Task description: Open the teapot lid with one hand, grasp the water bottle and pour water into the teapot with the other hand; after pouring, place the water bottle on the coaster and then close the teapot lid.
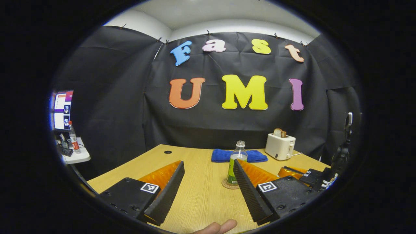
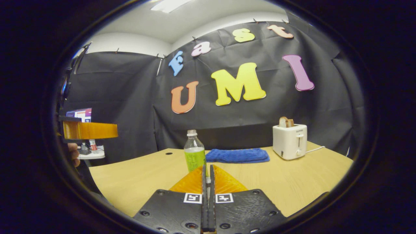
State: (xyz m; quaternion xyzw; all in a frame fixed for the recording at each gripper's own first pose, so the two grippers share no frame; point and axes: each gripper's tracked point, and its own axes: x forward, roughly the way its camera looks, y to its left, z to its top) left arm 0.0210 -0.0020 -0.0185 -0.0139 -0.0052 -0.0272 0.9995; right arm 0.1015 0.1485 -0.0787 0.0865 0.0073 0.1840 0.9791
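Note:
The water bottle (image 1: 238, 160), clear with a green label and no cap, stands upright on a round coaster (image 1: 228, 185) in the middle of the wooden table (image 1: 201, 195). My left gripper (image 1: 208, 163) is open wide above the table's near part, and the bottle shows just behind its right fingertip. In the right gripper view the bottle (image 2: 194, 152) stands just beyond my right gripper (image 2: 207, 167), whose fingers are pressed together with nothing seen between them. The right gripper (image 1: 287, 169) also lies low at the right of the left gripper view. The left gripper (image 2: 113, 130) hangs high at the far left.
A folded blue towel (image 1: 224, 155) lies behind the bottle. A white toaster (image 1: 280, 147) with bread stands at the back right, its cord trailing right. A side table with a monitor (image 1: 62, 110) is off the left edge. A fingertip (image 1: 218, 227) shows at the bottom.

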